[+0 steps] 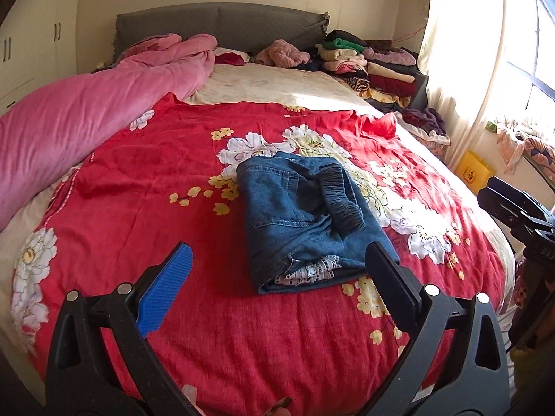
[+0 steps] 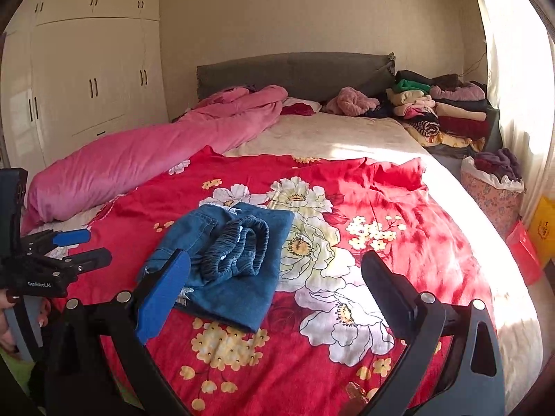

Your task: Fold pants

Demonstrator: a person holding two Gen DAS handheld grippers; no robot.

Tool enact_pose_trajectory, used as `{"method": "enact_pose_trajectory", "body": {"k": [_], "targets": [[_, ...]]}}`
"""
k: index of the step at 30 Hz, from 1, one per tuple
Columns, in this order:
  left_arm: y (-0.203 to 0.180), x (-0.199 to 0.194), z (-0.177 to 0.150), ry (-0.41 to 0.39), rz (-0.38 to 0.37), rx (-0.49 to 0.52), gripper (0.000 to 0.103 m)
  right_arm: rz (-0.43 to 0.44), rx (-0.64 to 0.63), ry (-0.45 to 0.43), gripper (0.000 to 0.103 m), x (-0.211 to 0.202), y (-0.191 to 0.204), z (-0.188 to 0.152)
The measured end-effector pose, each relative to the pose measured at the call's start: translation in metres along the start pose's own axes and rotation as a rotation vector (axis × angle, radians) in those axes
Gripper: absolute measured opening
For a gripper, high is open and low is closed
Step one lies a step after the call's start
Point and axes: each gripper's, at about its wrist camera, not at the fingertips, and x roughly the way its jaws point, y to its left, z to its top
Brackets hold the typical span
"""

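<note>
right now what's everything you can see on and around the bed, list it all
folded jeans: one, blue denim, on the red spread mid-bed
floral spread: one, red with white flowers, over the near bed
duvet: one, pink, rolled along the left side
headboard: one, grey, far end
clothes stack: one, mixed colours, far right corner
wardrobe: one, cream, left wall
basket: one, floral, right of bed
left tongs: open, empty
right tongs: open, empty

Cream wardrobe (image 2: 86,79), grey headboard (image 2: 295,72) (sunlit window (image 1: 534,52) right).
</note>
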Motion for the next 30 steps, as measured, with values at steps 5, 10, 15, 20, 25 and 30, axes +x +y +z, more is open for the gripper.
{"method": "enact_pose_trajectory", "body": {"k": [5, 10, 15, 20, 25, 30], "targets": [[0.002, -0.003, -0.009, 0.010, 0.015, 0.004, 0.093, -0.006, 0.011, 0.002, 0.098, -0.004, -0.001, -0.008], [0.003, -0.005, -0.018, 0.024, 0.024, 0.002, 0.093, -0.007, 0.019, 0.025, 0.098, -0.004, 0.001, -0.019], [0.005, -0.003, -0.031, 0.040, 0.022, -0.005, 0.093, -0.009, 0.025, 0.044, 0.098, -0.003, 0.003, -0.031], [0.009, 0.004, -0.042, 0.073, 0.025, -0.015, 0.093, -0.004, 0.044, 0.094, 0.098, 0.004, 0.007, -0.050], [0.014, 0.011, -0.049, 0.090, 0.031, -0.025, 0.094, 0.009, 0.041, 0.146, 0.098, 0.014, 0.014, -0.067], [0.018, 0.017, -0.055, 0.111, 0.029, -0.039, 0.093, 0.020, 0.046, 0.196, 0.098, 0.028, 0.022, -0.078]]}}
